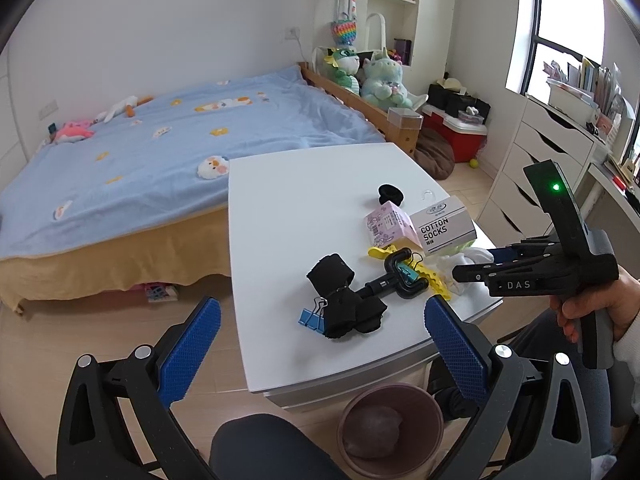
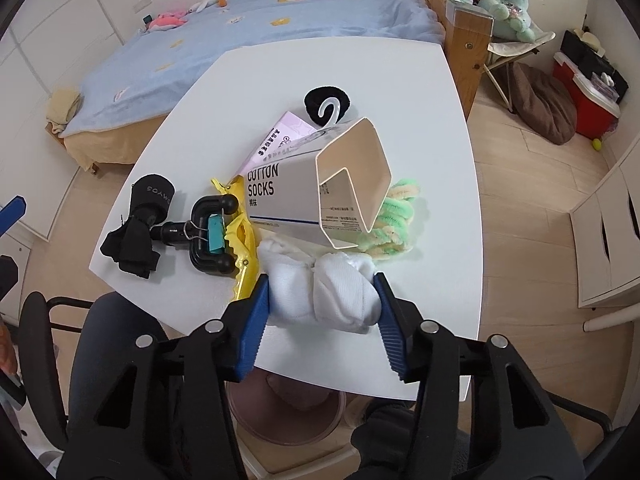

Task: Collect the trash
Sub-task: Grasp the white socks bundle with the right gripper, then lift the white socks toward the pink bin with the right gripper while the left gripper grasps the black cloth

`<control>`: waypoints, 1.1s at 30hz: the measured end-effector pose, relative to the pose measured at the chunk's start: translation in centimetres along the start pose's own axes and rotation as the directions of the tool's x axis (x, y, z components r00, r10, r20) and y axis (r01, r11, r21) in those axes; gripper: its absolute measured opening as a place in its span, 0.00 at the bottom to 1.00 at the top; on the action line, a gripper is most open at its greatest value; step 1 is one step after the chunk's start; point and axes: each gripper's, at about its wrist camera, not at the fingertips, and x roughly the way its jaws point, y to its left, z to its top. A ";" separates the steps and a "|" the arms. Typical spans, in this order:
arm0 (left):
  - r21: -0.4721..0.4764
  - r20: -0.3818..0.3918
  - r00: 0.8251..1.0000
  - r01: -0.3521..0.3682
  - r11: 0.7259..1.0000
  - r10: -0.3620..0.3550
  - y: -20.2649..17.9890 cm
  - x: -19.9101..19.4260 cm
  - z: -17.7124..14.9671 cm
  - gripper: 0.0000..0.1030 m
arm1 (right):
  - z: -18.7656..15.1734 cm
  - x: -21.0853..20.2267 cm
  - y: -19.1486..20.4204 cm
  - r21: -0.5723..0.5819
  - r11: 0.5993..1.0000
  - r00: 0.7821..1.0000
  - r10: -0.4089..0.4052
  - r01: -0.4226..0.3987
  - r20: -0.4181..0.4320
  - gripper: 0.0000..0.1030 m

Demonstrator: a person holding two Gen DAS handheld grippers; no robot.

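Observation:
In the right wrist view my right gripper (image 2: pixel 322 300) is shut on a bundle of white socks (image 2: pixel 328 288) near the front edge of the white table (image 2: pixel 432 120), both blue pads pressing its sides. Just beyond lies an empty "COTTON SOCKS" box (image 2: pixel 312 188) tipped on its side over a green fuzzy item (image 2: pixel 394 216). In the left wrist view my left gripper (image 1: pixel 322 326) stands open above the table's near corner with nothing between its fingers. The right gripper (image 1: pixel 520 276) shows there too, held by a hand at the right. A mauve waste bin (image 1: pixel 390 428) stands on the floor under the table edge.
On the table also lie a black sock bundle (image 1: pixel 344 300) with a blue binder clip (image 1: pixel 312 320), a black clamp-like tool (image 1: pixel 400 276), yellow clips (image 2: pixel 240 240), a pink box (image 1: pixel 388 224) and a black hair tie (image 1: pixel 391 194). A bed (image 1: pixel 160 152) stands behind, white drawers (image 1: pixel 536 168) at right.

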 end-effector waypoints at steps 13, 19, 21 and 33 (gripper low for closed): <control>-0.025 -0.003 1.000 -0.002 1.000 0.002 0.4 0.8 0.8 0.95 | -1.0 -3.0 -0.7 0.046 0.998 0.997 0.030 -0.033 0.069 0.39; -0.075 -0.044 0.999 0.000 0.997 -0.004 1.0 2.5 2.1 0.95 | -1.8 -5.1 -0.5 0.051 0.997 0.994 0.045 -0.050 0.100 0.39; -0.111 -0.075 0.997 0.020 0.994 -0.029 1.3 3.5 2.7 0.95 | -2.1 -5.4 -0.4 0.049 0.997 0.993 0.049 -0.054 0.106 0.39; -0.279 -0.301 0.943 0.056 0.959 -0.143 2.6 10.1 4.4 0.95 | -2.9 -6.2 -0.4 0.053 0.996 0.991 0.063 -0.070 0.118 0.39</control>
